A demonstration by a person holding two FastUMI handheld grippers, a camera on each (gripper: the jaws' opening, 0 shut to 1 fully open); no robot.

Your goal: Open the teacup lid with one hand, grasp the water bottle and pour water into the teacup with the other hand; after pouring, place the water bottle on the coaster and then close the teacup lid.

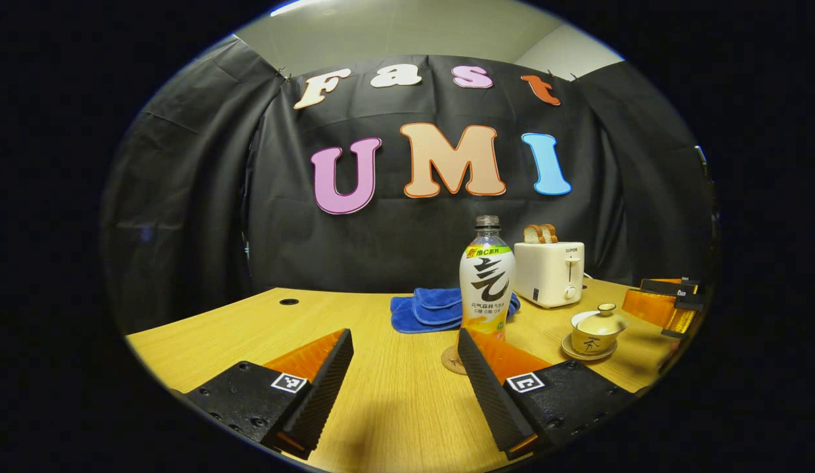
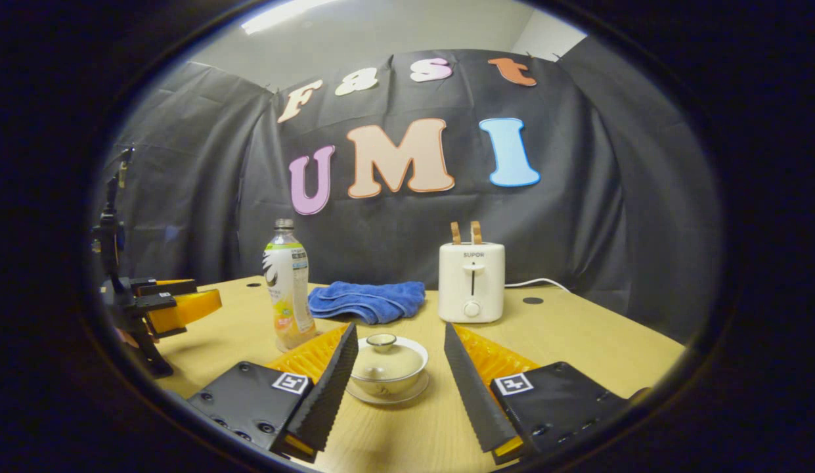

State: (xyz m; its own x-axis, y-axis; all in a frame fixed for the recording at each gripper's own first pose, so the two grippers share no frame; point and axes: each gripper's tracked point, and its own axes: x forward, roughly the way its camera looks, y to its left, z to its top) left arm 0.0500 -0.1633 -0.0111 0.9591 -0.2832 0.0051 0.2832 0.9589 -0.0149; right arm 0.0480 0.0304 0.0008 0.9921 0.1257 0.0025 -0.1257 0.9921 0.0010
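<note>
My right gripper [image 2: 394, 358] gapes astride teacup [image 2: 387, 369]; I'd pinch lid knob [image 2: 381, 339] squarely. Left gripper [image 1: 407, 358] apart, near bottle [image 1: 487, 279]

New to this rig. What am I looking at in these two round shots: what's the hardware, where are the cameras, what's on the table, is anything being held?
There is no robot arm. A person holds a two-finger gripper in each hand, and a fisheye camera rides on each, looking forward along its fingers.

In the left gripper view, the left gripper is open and faces the water bottle, which stands upright on a round coaster. The other gripper shows at the right edge of that view.

In the right gripper view, the right gripper is open, with the teacup in front of it between the fingers, its lid on, on a saucer.

Also on the wooden table: a folded blue towel and a white toaster with bread in its slots.

Nothing is held; neither gripper touches anything.
</note>
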